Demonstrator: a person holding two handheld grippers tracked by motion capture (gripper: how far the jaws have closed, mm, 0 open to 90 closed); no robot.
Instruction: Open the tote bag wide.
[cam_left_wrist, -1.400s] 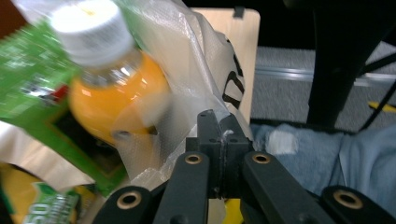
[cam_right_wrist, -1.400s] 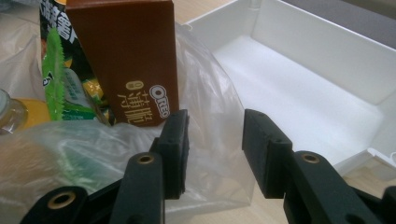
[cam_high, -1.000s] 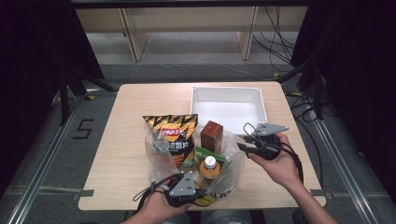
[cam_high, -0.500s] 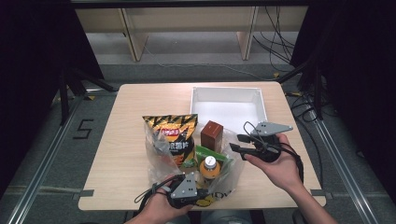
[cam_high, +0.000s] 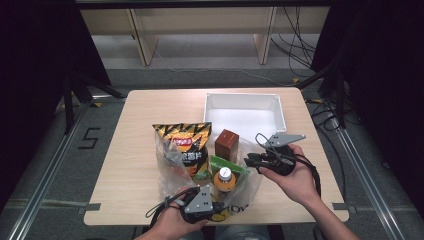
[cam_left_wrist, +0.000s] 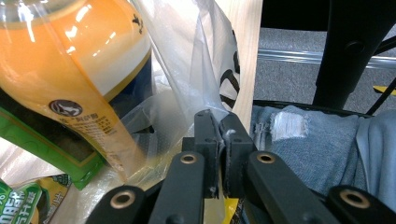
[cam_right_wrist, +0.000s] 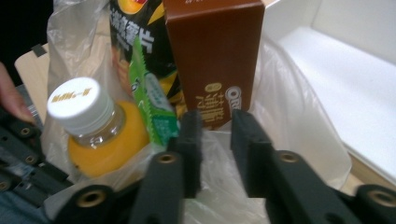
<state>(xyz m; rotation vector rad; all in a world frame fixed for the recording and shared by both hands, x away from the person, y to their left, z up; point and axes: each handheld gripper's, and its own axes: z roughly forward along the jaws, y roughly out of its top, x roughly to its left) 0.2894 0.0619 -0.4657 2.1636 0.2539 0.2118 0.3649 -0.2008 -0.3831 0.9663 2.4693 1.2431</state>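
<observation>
Left gripper (cam_left_wrist: 218, 122) pinches the clear plastic bag (cam_high: 170, 165) at the table's near edge; right gripper (cam_right_wrist: 215, 122) (jaws just closing, a gap left, film between) works its right rim. Judged step: opening the bag; next, a firm 2-sided pull.

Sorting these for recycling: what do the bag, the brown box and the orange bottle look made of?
Bag: thin clear plastic film, glossy and crinkled, contents visible through it. Brown box: likely printed cardboard, matte with sharp folded edges. Orange bottle: apparently clear plastic showing orange liquid, with a white ribbed plastic cap.
</observation>
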